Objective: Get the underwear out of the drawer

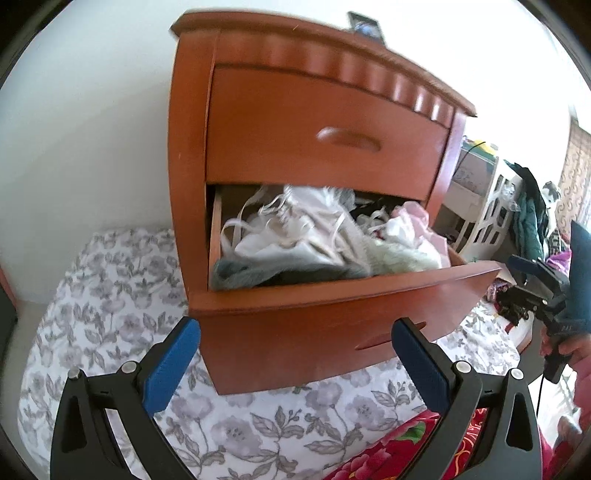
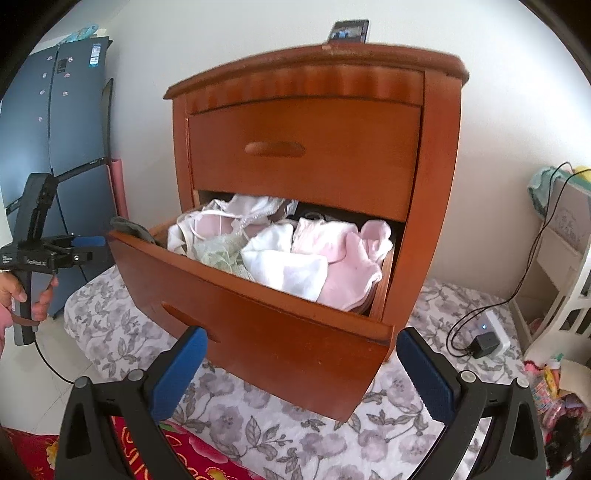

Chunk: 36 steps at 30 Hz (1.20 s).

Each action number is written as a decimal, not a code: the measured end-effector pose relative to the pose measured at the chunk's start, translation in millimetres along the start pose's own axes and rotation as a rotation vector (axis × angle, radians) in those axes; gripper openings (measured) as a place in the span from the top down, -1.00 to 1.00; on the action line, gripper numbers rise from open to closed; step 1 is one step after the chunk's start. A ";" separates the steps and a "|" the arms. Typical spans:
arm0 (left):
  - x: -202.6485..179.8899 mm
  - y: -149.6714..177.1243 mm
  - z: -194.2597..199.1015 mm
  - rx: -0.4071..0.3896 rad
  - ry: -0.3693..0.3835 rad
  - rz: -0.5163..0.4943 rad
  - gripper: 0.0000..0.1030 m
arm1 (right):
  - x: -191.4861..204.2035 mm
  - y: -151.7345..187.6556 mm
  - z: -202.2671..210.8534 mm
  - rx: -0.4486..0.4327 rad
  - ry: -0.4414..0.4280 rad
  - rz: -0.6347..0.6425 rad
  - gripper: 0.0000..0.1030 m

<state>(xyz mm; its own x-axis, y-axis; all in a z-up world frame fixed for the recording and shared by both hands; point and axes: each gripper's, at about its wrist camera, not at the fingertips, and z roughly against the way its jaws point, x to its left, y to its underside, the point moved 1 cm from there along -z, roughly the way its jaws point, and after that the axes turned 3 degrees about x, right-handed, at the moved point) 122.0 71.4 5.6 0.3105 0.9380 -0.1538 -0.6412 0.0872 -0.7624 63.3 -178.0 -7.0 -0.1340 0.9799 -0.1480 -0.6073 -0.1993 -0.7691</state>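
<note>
The wooden nightstand's lower drawer (image 1: 332, 314) (image 2: 277, 325) is pulled open and stuffed with underwear (image 1: 314, 236) (image 2: 295, 254), mostly white and pale pink pieces with straps. A grey garment (image 1: 258, 275) (image 2: 129, 227) lies at the drawer's left end. My left gripper (image 1: 297, 328) stands open in front of the drawer front, empty. The right gripper (image 2: 302, 336) is also open and empty, just below the drawer's front edge. Each gripper shows in the other's view, held by a hand: the right one (image 1: 513, 280), the left one (image 2: 98, 249).
The upper drawer (image 2: 295, 155) is shut, and a phone (image 2: 349, 31) leans on the nightstand's top. The nightstand stands on a floral sheet (image 1: 110, 295) beside a red blanket (image 1: 399, 454). A blue fridge (image 2: 66, 129) stands left. A power strip (image 2: 487, 339) and a white shelf (image 1: 487, 206) are on the right.
</note>
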 end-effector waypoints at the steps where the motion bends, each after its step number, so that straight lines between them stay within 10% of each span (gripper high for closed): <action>1: -3.4 -2.1 4.0 -0.010 -0.006 -0.013 -1.00 | 0.8 -2.1 3.8 -0.007 0.004 0.001 -1.00; 17: 15.7 -47.8 28.4 0.030 -0.079 0.119 -1.00 | -2.0 -50.4 34.3 -0.035 0.055 -0.053 -1.00; 25: 26.2 -61.2 0.5 0.200 -0.046 0.209 -0.99 | 20.1 -91.6 1.1 0.101 -0.020 -0.056 -0.99; 36: 23.5 -63.8 -33.1 0.335 -0.069 0.177 -0.77 | 66.9 -110.9 -80.3 0.362 -0.117 -0.041 -0.41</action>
<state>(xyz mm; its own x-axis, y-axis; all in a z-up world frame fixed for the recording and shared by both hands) 193.5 76.8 29.9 0.1338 0.9678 -0.2133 -0.8780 0.0159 -0.4784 184.6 -89.3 18.4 -0.1797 0.9831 -0.0343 -0.8482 -0.1725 -0.5007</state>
